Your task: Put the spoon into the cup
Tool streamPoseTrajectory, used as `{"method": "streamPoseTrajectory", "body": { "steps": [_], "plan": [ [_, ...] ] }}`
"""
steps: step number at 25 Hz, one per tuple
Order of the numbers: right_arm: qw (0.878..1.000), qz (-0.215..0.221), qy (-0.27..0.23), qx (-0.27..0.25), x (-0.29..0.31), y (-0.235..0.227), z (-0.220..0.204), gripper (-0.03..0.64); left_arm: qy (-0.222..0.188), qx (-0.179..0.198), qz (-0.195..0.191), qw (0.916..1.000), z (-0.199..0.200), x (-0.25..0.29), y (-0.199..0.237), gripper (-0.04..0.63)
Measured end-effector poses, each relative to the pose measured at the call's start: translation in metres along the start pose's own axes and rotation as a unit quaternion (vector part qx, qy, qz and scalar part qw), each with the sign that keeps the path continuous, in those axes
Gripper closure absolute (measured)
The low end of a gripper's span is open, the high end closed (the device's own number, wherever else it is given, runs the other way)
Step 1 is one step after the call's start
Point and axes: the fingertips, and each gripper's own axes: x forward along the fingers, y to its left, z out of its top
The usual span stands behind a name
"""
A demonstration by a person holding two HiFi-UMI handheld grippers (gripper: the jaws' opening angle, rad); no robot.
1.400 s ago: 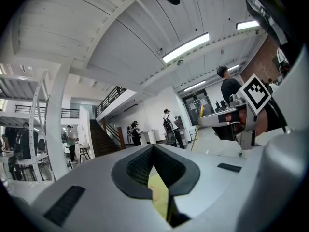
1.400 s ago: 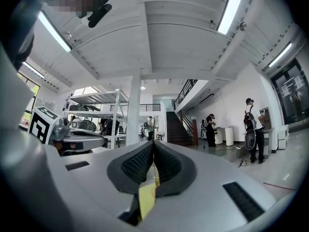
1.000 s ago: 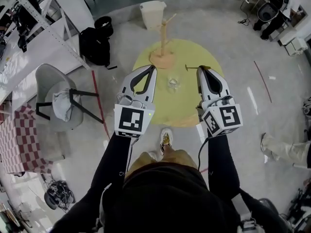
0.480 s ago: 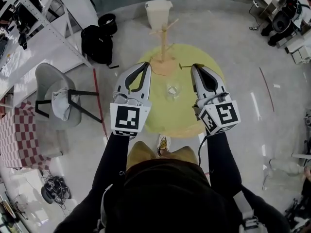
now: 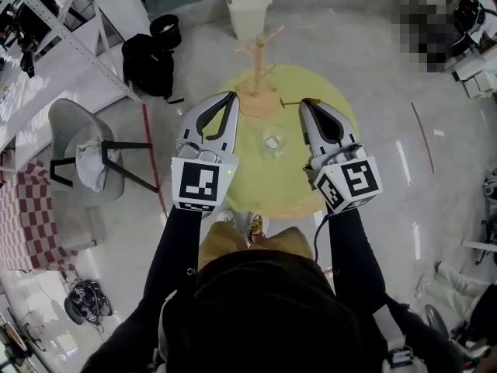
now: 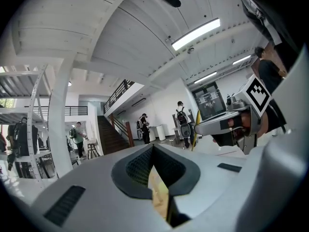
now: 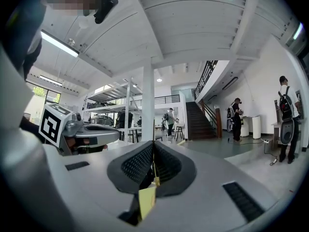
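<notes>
The right gripper [image 5: 304, 102] is seen clamped shut on the thin spoon [image 5: 290, 105], which sticks out sideways from the jaw tips. The left gripper [image 5: 231, 95] is closed on nothing. The cup [image 5: 273, 141] is seen on the yellow table [image 5: 311, 185], between the two pairs of jaws and behind their tips

pale yellow table [image 5: 268, 183], red-and-white checked cloth [image 5: 27, 217], black bag [image 5: 147, 62], white right gripper [image 5: 304, 103].

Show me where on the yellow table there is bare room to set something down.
Free: the near part of the table, between the glass cup and the near rim. Crowded: the far side, where the wooden stand sits just behind the cup.
</notes>
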Motion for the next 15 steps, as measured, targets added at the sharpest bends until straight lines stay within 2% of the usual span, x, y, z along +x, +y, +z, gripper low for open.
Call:
{"method": "streamPoseTrajectory", "body": {
  "steps": [5, 15],
  "plan": [
    [1.0, 0.0, 0.029, 0.008, 0.004, -0.003, -0.026, 0.586, 0.006, -0.003, -0.016, 0.9999, -0.006, 0.003, -0.006, 0.581],
    [0.993, 0.005, 0.114, 0.04, 0.015, -0.009, -0.116, 0.586, 0.025, -0.002, -0.02, 0.9995, -0.02, 0.003, -0.011, 0.581]
  ]
}}
